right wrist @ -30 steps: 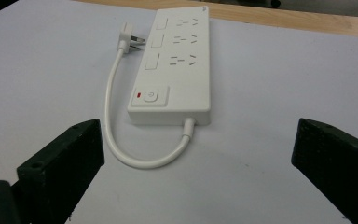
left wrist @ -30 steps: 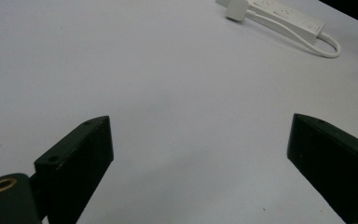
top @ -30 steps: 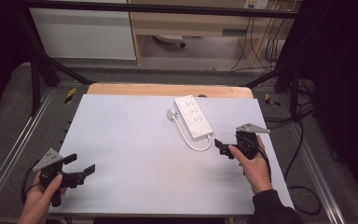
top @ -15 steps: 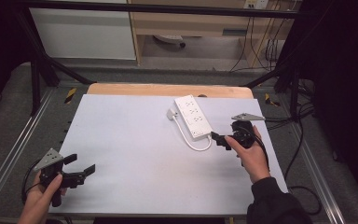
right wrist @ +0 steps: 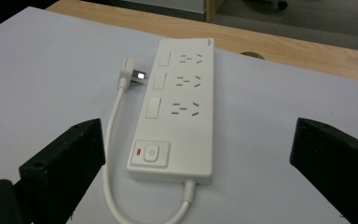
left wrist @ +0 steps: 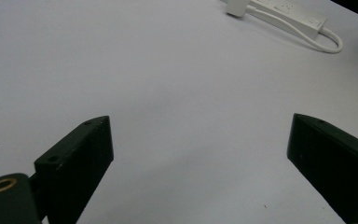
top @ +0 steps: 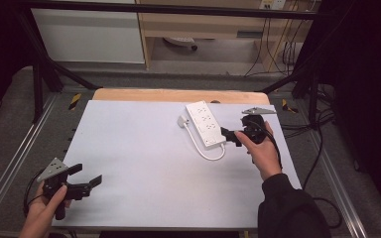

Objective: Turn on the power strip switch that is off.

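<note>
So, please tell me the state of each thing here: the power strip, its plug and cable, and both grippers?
Power strip: lying flat on the table, sockets up, nothing plugged in.
Plug: unplugged, lying beside the strip.
Cable: loose, curving from strip end to plug.
Left gripper: open, holding nothing.
Right gripper: open, facing the strip's switch end.

— We record the power strip (right wrist: 179, 114): white body, white cable (right wrist: 114, 140), a red mark by its switch.
— We confirm. The table (top: 144, 163) is pale grey with a wood-brown far edge; both grippers' jaws are black.
</note>
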`<state>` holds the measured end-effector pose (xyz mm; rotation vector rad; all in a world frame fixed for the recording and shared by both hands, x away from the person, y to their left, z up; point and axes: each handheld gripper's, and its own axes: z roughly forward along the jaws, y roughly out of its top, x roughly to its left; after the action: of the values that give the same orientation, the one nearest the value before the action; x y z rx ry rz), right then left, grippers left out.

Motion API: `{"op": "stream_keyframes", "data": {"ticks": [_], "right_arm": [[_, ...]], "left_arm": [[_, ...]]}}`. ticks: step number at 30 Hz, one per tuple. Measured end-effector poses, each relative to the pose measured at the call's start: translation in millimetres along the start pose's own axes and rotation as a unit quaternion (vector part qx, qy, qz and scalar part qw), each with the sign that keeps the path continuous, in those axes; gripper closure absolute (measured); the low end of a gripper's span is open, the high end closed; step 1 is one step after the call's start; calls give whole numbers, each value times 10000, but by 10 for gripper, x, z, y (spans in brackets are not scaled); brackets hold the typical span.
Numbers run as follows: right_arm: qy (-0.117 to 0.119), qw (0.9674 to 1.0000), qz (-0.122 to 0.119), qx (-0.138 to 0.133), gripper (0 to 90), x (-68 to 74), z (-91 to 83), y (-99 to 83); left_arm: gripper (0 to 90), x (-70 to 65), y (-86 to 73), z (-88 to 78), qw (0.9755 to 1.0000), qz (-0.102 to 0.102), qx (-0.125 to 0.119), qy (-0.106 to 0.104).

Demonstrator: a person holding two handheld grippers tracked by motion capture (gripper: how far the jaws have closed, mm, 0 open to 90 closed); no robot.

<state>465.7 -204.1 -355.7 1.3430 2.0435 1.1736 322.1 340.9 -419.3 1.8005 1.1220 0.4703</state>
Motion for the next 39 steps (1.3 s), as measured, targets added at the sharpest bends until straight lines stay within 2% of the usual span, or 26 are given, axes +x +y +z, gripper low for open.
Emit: {"op": "stream_keyframes", "data": {"ticks": [12, 22, 28, 29, 30, 33, 36, 39], "right_arm": [[-22, 9993, -26, -361, 65, 47, 209, 270], [-34, 9986, -28, -520, 73, 69, 433, 362], [-140, 9985, -50, -530, 71, 51, 568, 394], [-184, 9984, -82, -532, 63, 46, 592, 397], [-356, 9980, -96, -516, 48, 43, 633, 402], [-483, 9976, -95, -495, 42, 34, 671, 408], [-540, 9975, -50, -455, 38, 20, 719, 416], [-497, 9977, 17, -458, 36, -1, 767, 415]], "left_arm": [[70, -2, -1, 7, 10000, 2, 13, -15], [71, 2, -2, 7, 10000, -4, 14, -18], [71, 5, -3, 9, 10000, -7, 20, -20], [71, 5, -3, 8, 10000, -4, 19, -21], [71, 5, -3, 7, 10000, -3, 18, -21], [71, 6, -3, 5, 10000, 2, 18, -28], [70, 7, -3, 11, 10000, -12, 30, -18], [71, 6, -3, 13, 10000, -29, 33, -27]]}}
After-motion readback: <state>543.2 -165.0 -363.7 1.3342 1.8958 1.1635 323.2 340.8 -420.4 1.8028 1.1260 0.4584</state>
